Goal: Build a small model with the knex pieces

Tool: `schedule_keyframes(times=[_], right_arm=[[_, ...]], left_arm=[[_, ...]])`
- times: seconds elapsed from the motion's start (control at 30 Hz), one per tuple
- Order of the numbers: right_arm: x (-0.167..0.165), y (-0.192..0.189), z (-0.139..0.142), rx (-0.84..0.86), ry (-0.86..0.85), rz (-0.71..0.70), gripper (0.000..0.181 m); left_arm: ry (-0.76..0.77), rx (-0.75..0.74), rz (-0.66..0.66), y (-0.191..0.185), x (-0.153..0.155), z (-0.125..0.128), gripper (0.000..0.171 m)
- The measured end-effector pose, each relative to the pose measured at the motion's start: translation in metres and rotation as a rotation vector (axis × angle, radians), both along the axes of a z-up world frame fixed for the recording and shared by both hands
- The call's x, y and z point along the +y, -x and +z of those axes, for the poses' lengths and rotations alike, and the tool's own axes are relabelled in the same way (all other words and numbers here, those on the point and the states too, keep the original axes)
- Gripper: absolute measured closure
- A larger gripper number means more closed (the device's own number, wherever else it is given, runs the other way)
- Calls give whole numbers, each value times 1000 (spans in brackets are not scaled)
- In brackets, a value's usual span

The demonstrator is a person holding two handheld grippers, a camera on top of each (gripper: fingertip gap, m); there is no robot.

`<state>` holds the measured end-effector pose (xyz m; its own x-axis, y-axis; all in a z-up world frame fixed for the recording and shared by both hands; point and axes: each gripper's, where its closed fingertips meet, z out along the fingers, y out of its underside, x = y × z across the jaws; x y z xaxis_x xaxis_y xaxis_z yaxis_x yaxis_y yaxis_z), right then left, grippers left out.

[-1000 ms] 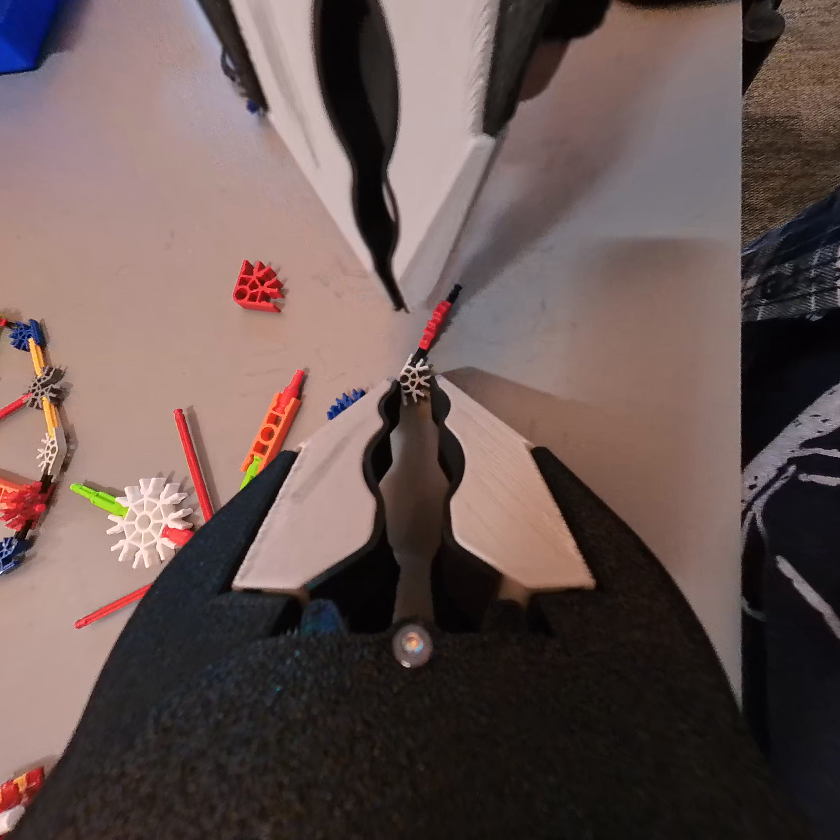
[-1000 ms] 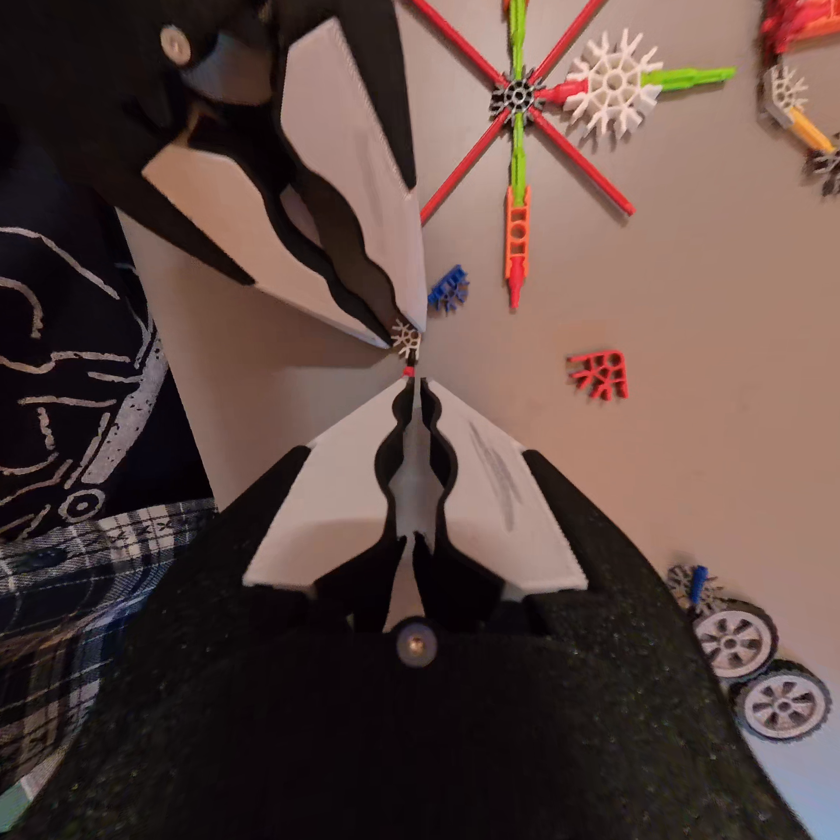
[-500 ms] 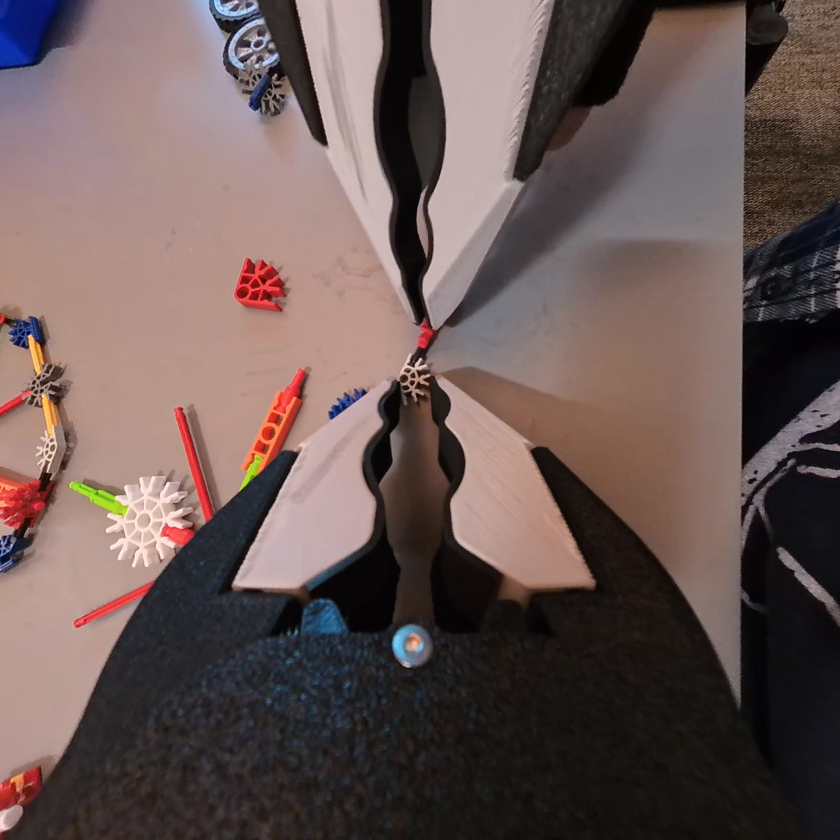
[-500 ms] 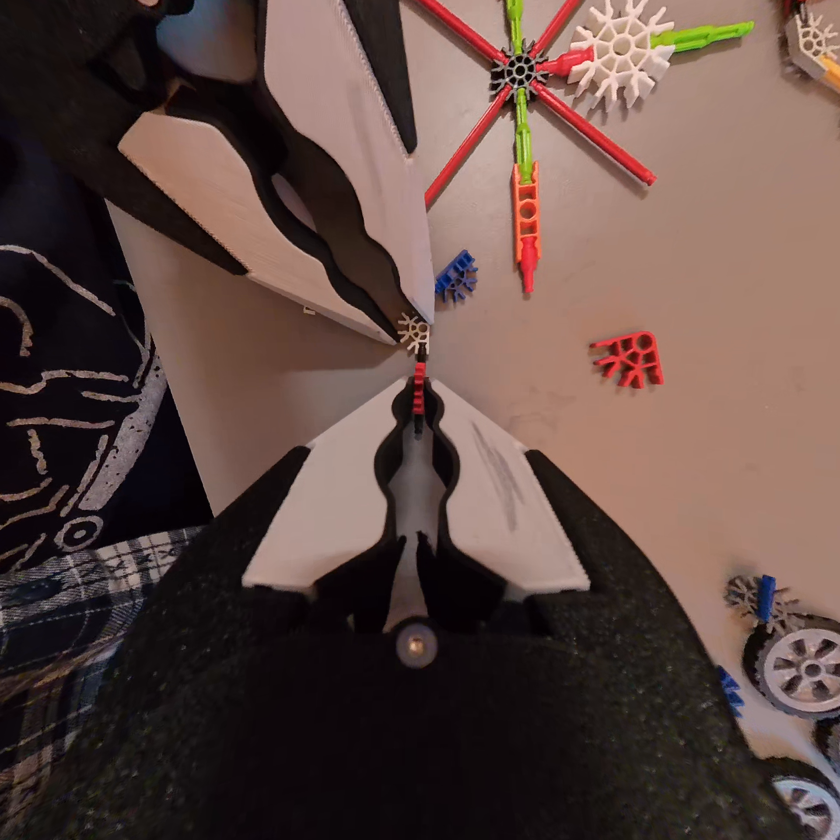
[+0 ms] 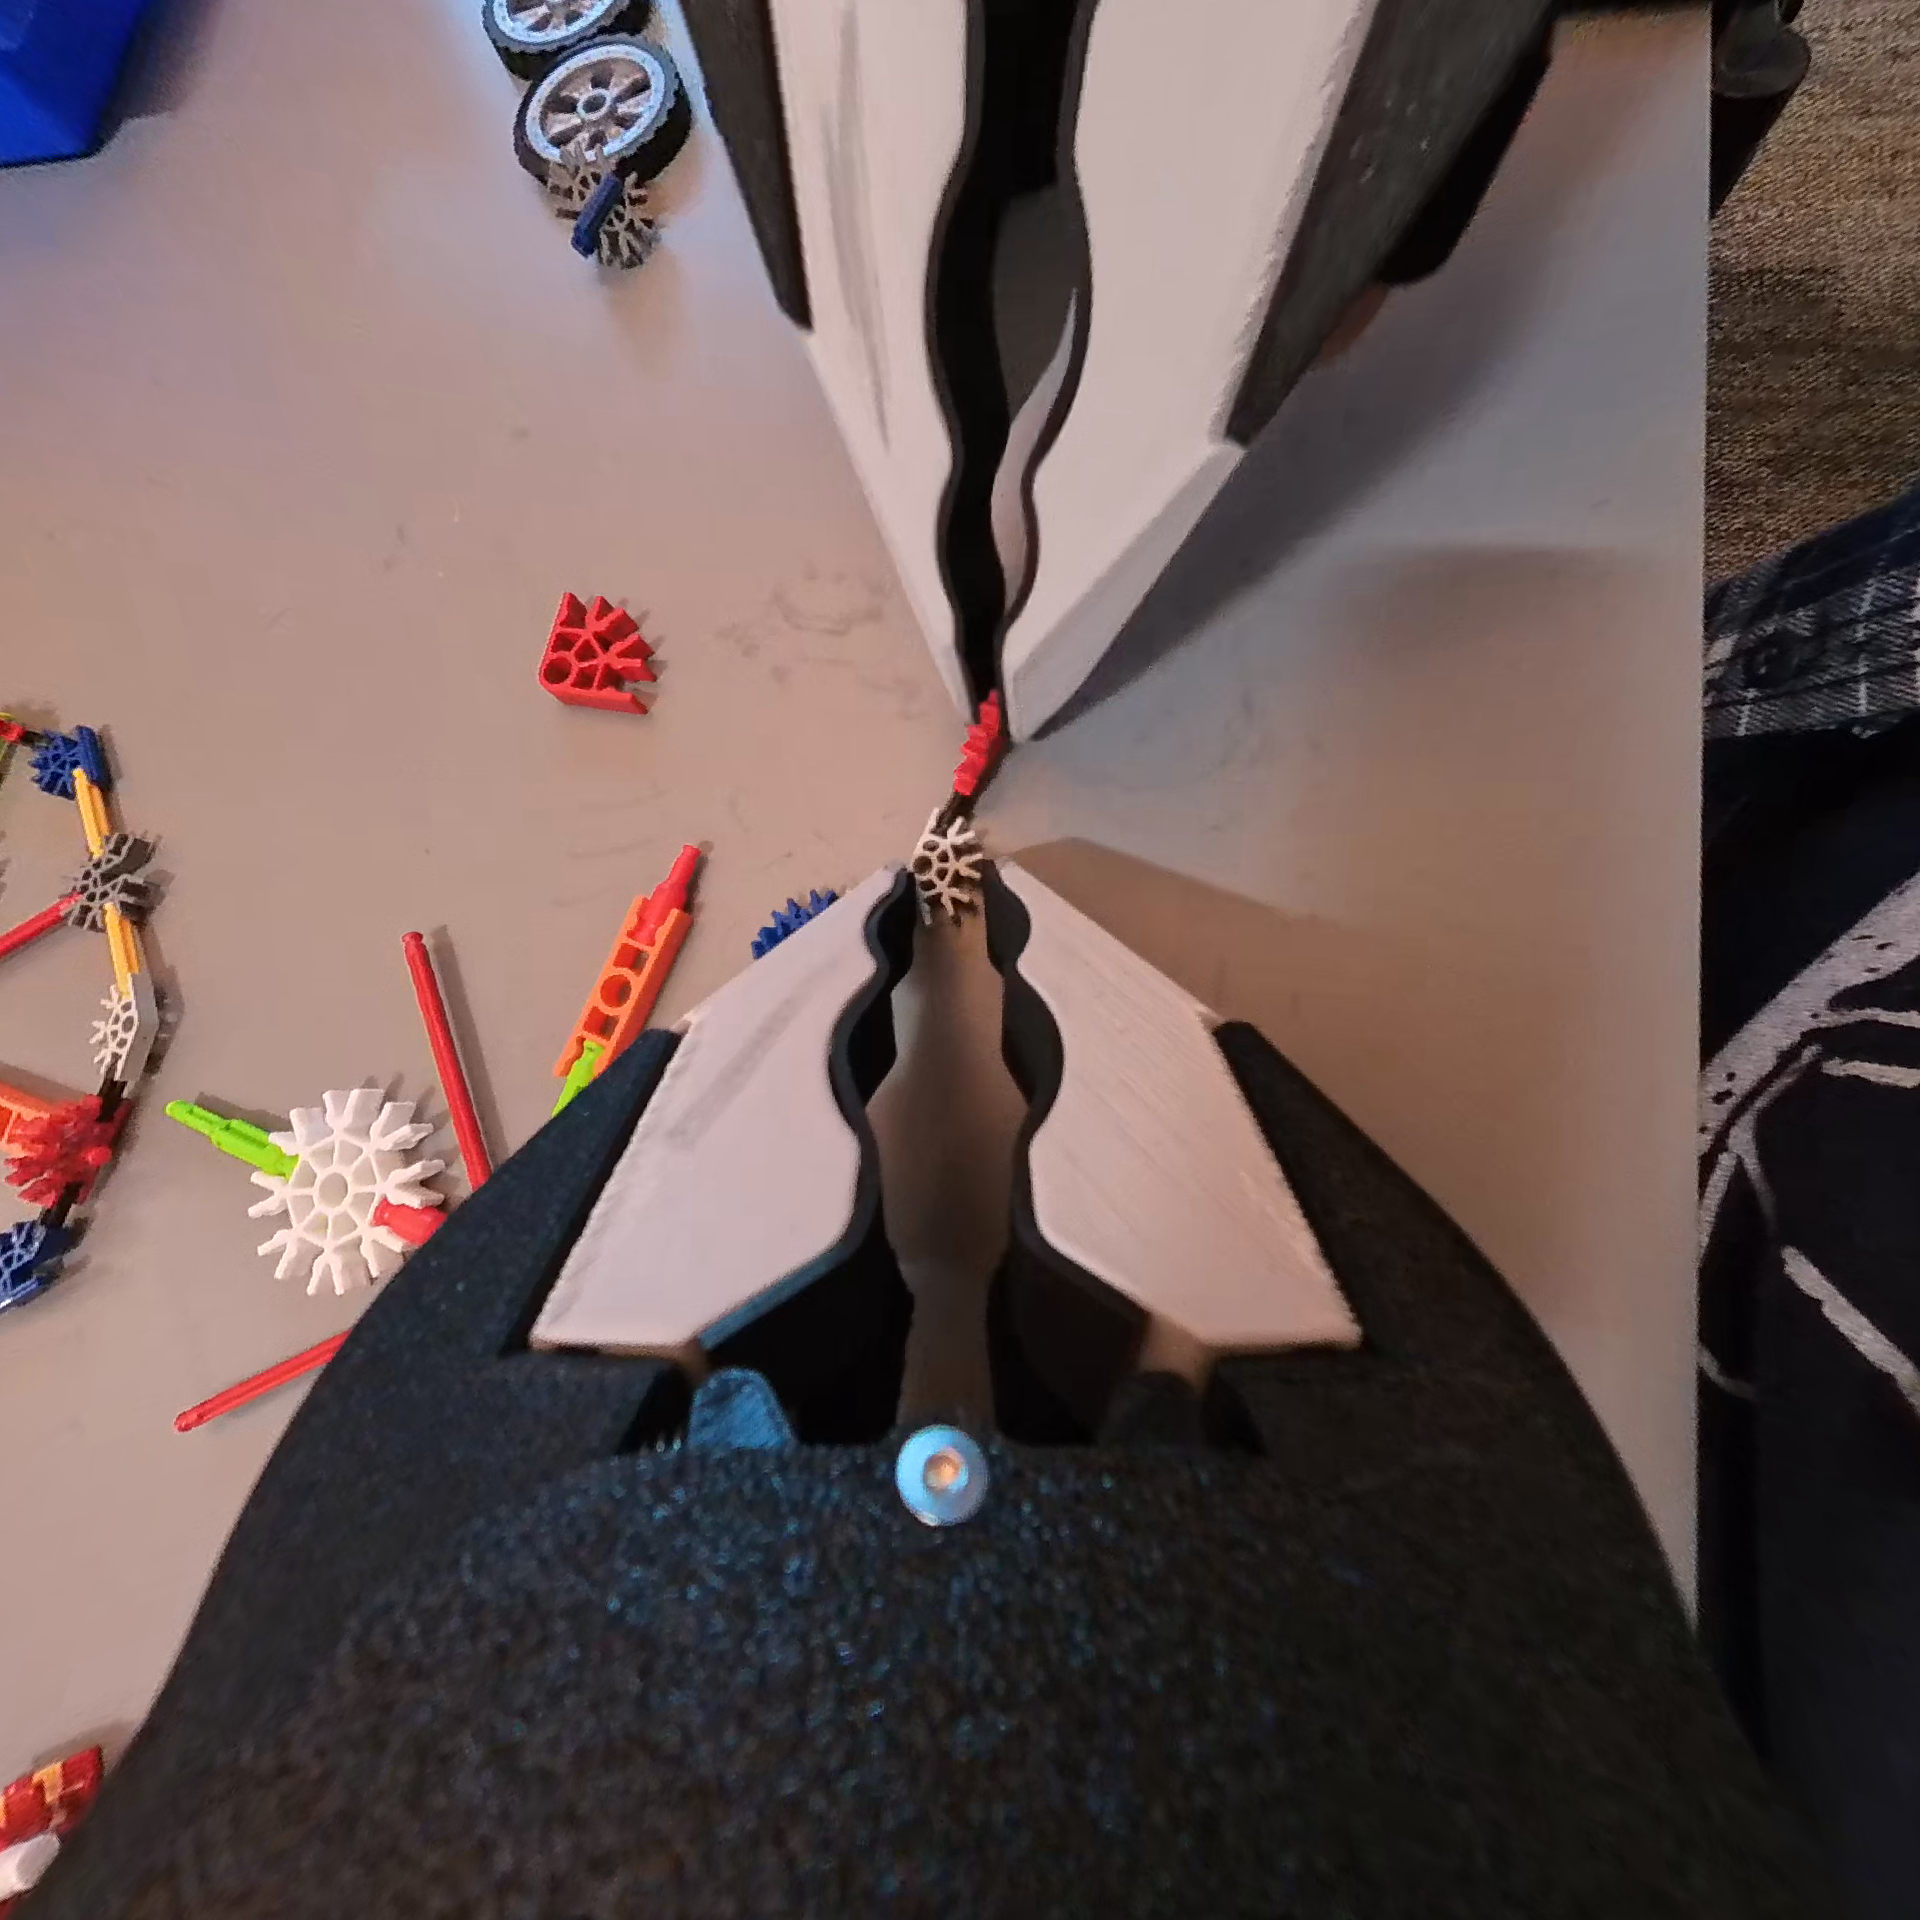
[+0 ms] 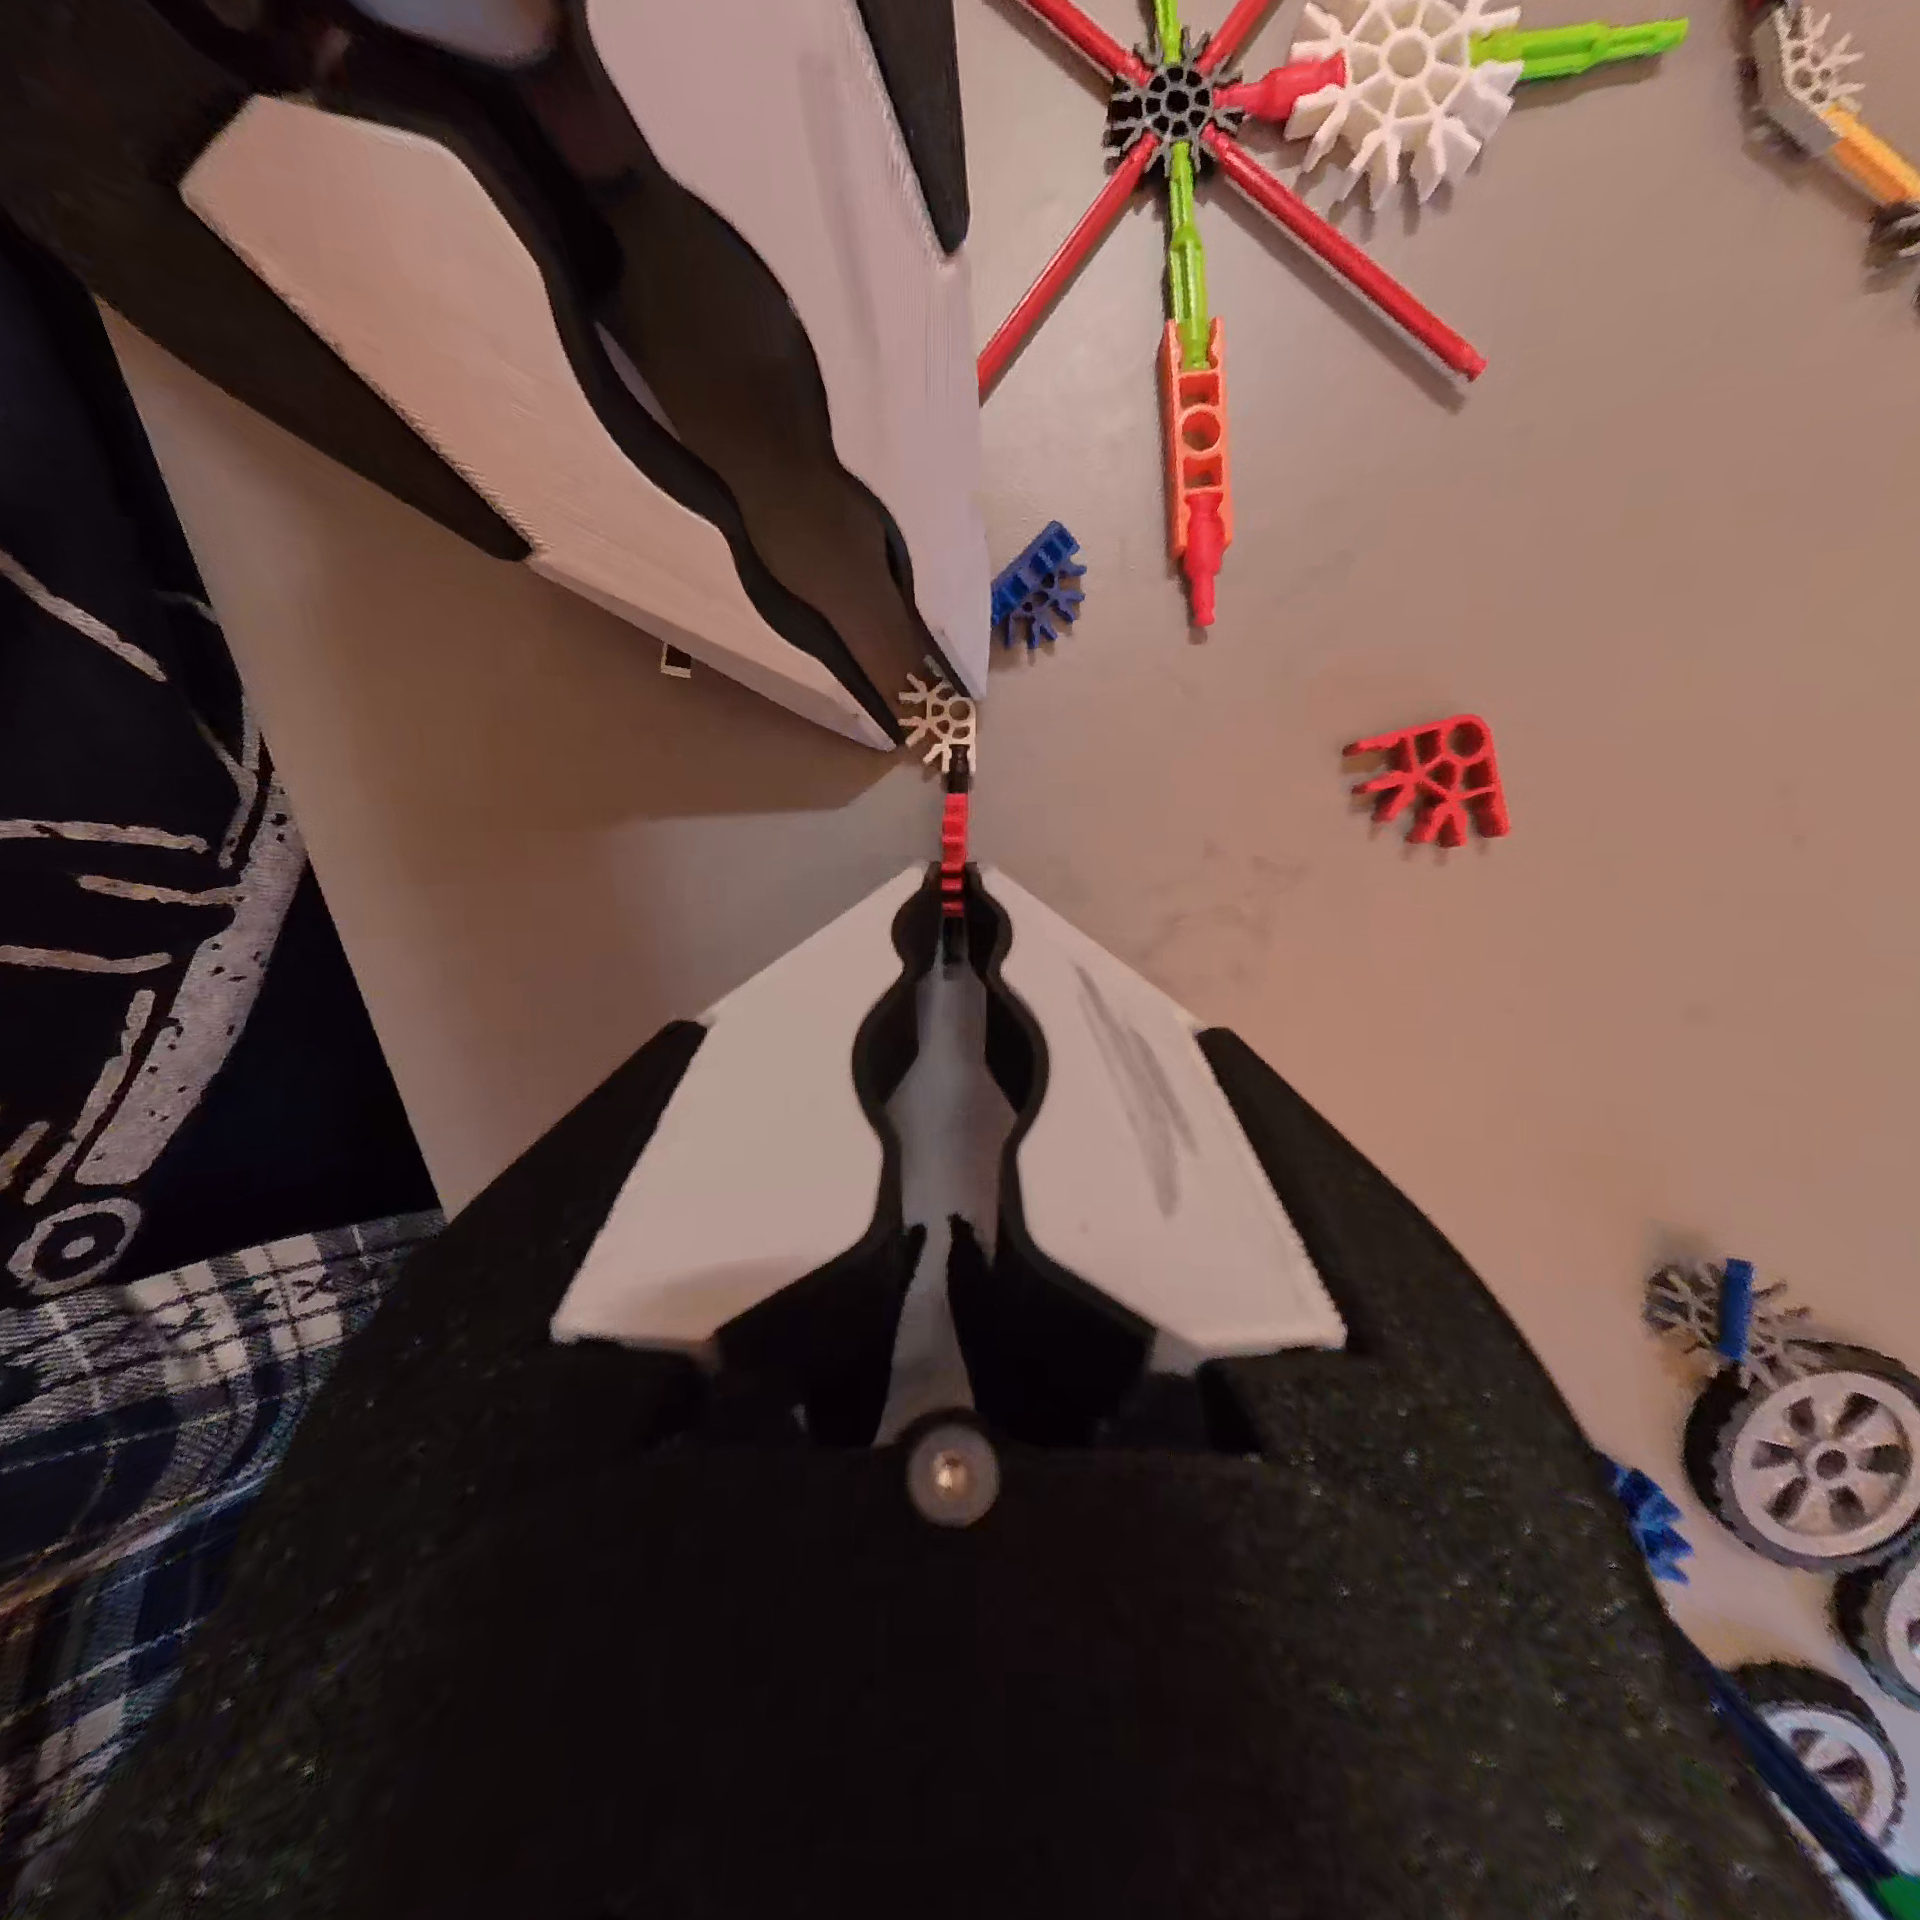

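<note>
Table (image 5: 312, 436), pale and grey-beige, carried a scatter of construction-toy pieces, and near its edge on the person's side the two grippers met tip to tip above it. The left gripper (image 5: 948, 883) had its fingers closed down to a narrow gap on a small grey snowflake connector (image 5: 948, 864), pinched flat by its rim so that an open slot faced outward. The right gripper (image 6: 953, 894) had its fingers pressed nearly together on a short red rod (image 6: 954, 831), gripped by its rear part so that its dark tip pointed straight at the connector; the tip sat at the connector's slot, though whether it was seated there could not be told. Farther from that edge lay a star of red rods (image 6: 1351, 260) round a black hub, a white snowflake wheel (image 5: 338, 1190), and an orange connector (image 5: 629, 982). A pair of grey-hubbed tyres (image 6: 1813, 1455) sat toward the right side of the table. Closer to the grippers lay a red corner connector (image 5: 597, 657) and a little blue connector (image 6: 1034, 587).
</note>
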<state>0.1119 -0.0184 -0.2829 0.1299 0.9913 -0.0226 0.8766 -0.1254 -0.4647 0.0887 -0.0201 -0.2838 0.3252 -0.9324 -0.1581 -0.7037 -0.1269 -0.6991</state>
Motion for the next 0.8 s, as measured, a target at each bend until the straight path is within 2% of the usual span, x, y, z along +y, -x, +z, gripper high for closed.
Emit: schedule_keyframes(times=[0.2,0.27,0.5,0.63,0.8], right_arm=[[-1,-1,0,32,12,-22,178],[0,-2,3,50,19,-35,178],[5,-6,16,109,24,-86,178],[20,-3,24,151,5,-150,178],[38,2,29,191,-3,-226,178]], left_arm=[[-18,8,-4,0,0,0,159],[-26,14,7,1,1,1,152],[-15,-75,23,14,0,28,142],[-56,-82,102,49,18,49,139],[-66,-34,181,94,41,56,137]])
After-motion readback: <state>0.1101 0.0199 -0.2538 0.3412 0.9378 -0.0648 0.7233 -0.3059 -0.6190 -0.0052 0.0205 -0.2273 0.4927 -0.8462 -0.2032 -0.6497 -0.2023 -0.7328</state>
